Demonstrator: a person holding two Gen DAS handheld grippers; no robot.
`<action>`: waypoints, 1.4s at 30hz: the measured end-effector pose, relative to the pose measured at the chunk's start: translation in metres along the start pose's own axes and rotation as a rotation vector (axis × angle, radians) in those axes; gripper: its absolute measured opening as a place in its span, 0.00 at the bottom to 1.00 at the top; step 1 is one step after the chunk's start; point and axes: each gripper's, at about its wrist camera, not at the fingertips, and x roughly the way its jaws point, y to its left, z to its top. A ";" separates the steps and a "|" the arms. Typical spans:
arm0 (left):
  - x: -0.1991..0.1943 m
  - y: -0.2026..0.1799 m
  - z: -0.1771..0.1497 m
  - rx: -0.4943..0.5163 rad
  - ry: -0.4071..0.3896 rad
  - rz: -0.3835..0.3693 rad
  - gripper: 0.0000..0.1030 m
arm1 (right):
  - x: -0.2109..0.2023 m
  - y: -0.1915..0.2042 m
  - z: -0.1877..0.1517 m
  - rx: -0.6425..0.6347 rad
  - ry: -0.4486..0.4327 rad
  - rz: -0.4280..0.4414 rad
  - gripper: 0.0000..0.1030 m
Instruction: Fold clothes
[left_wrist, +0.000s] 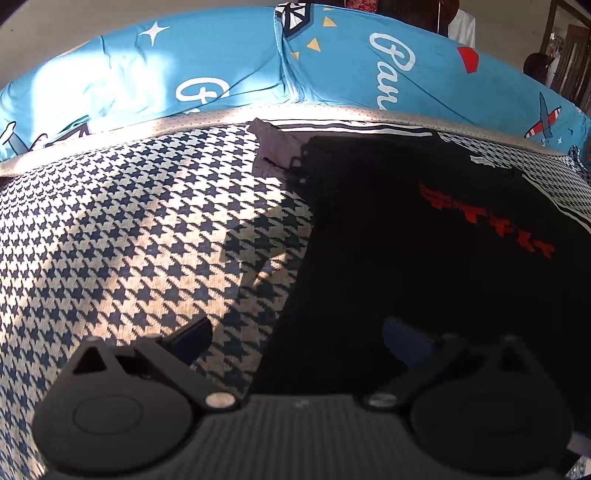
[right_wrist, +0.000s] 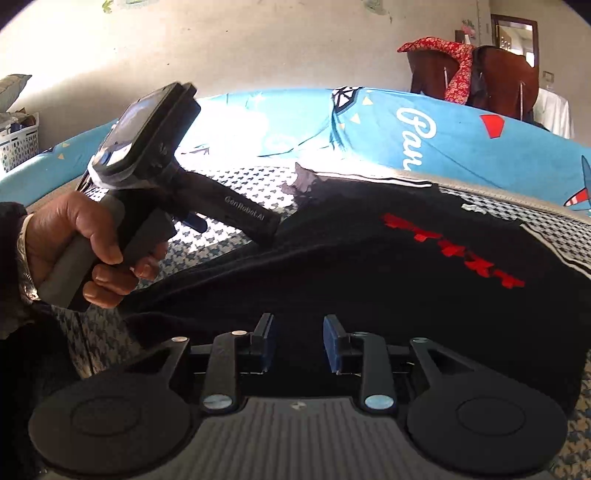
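Shirt: a black shirt (right_wrist: 369, 280) with red print (right_wrist: 454, 251) lies spread on the houndstooth cover (left_wrist: 129, 221) of the bed, toward the cover's right side, its far edge near the blue bedding (left_wrist: 229, 62).
Long axis: it runs from the near edge by the grippers away toward the blue bedding; the red print slants across the far right part.
Fold state: it lies mostly flat with a raised ridge along its left edge; whether that is a fold already laid over or loose cloth, I cannot tell.
Right gripper (right_wrist: 298, 341): parted, nothing between the pads, directly over the shirt's near edge, so it is the nearer one.
Left gripper (left_wrist: 295, 341): spread wide, holding nothing; it straddles the shirt's left edge, one finger (left_wrist: 192, 334) over the cover, the other over black cloth.
Hand (right_wrist: 81, 240): in the right view it grips the left tool's handle, left of the shirt.
Key relation: the shirt lies ahead and right of the left gripper, straight ahead of the right.
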 end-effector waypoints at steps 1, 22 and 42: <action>0.005 -0.003 0.003 0.012 0.007 0.001 1.00 | -0.002 -0.008 0.004 0.017 -0.011 -0.015 0.29; 0.062 -0.011 0.036 0.132 0.038 -0.040 0.89 | -0.030 -0.143 0.030 0.484 -0.198 -0.208 0.30; 0.062 -0.017 0.049 0.152 -0.066 -0.025 0.33 | -0.027 -0.140 0.028 0.492 -0.177 -0.183 0.30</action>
